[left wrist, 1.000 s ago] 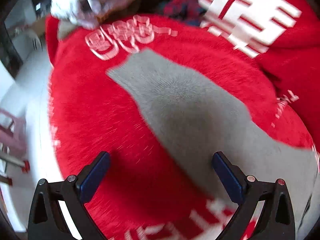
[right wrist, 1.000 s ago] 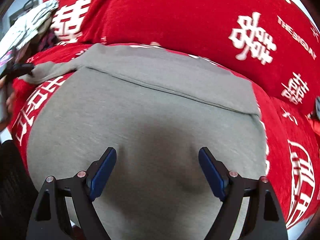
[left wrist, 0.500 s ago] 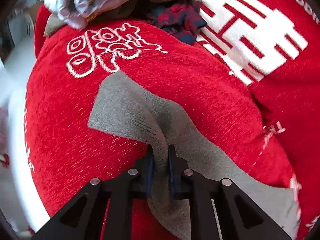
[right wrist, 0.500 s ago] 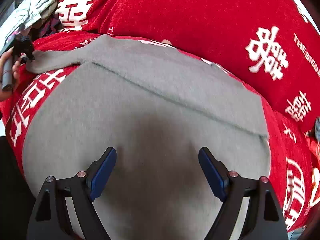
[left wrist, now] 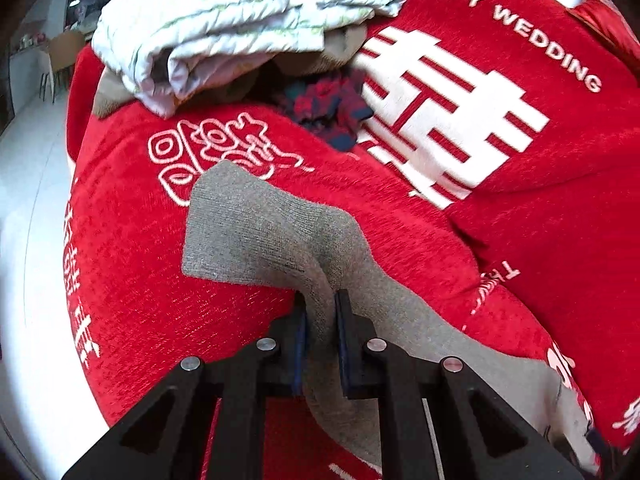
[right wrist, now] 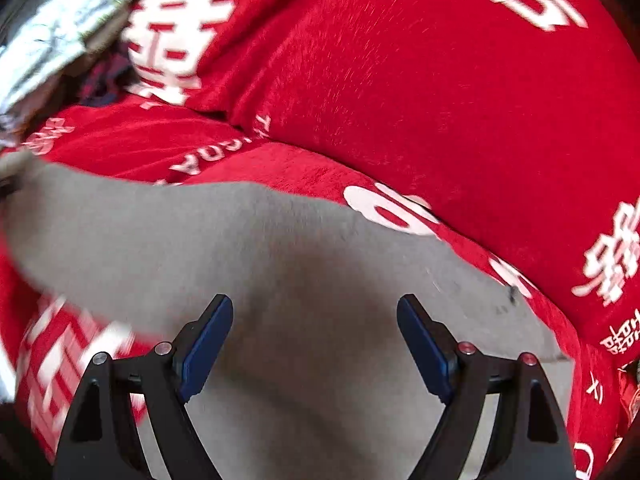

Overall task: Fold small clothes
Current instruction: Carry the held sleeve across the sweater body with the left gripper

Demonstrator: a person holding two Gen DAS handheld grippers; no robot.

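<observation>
A grey knitted garment lies on a red sofa cover with white lettering. My left gripper is shut on a pinched fold near the sleeve end, which hangs lifted off the cover. In the right wrist view the same grey garment spreads wide under my right gripper, which stands open above the cloth with nothing between its blue pads. That view is blurred by motion.
A pile of clothes sits at the sofa's far end: a white printed piece on top, a dark red and blue piece below it. A red backrest cushion rises behind. White floor lies left of the sofa.
My left gripper closed on the grey sleeve and lifted it, so the cloth now bunches upward. My right gripper swept sideways across the garment and stayed open.
</observation>
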